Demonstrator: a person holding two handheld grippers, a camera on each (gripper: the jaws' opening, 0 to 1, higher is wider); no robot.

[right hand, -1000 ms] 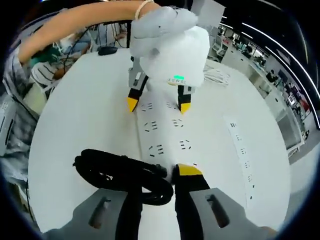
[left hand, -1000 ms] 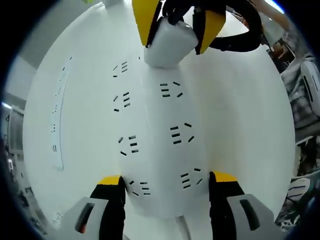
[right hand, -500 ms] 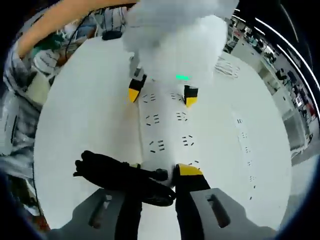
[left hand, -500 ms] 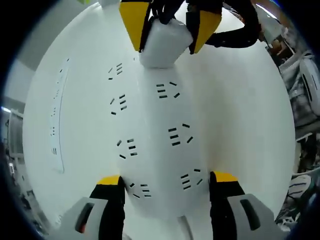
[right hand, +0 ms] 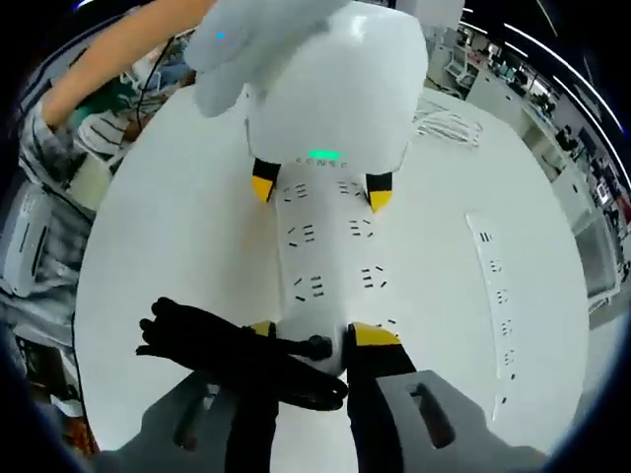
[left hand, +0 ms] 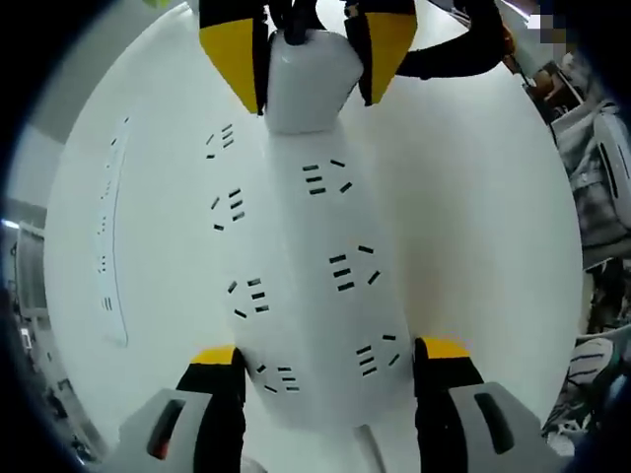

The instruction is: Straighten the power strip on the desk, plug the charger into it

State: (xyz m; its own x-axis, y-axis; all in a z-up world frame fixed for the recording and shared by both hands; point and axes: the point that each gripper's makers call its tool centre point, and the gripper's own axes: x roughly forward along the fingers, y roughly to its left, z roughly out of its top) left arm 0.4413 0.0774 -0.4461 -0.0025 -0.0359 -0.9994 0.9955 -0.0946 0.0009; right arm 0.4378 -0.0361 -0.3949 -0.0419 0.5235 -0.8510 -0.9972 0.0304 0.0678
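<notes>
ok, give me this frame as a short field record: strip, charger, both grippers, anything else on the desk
power strip: white, flat on the white desk, two rows of sockets
charger: white block over the strip's far end, between the right gripper's jaws
left gripper: open, jaws either side of the strip's near end
right gripper: shut on charger
black cable: bundled beside the right gripper
second strip: lying apart

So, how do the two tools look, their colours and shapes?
Each tool has two black jaws with yellow tips, rising from grey mounts with dark slots. The left tool shows this in its own view. In the right gripper view it appears with a bulky white housing and a small green light. The right tool looks the same.
</notes>
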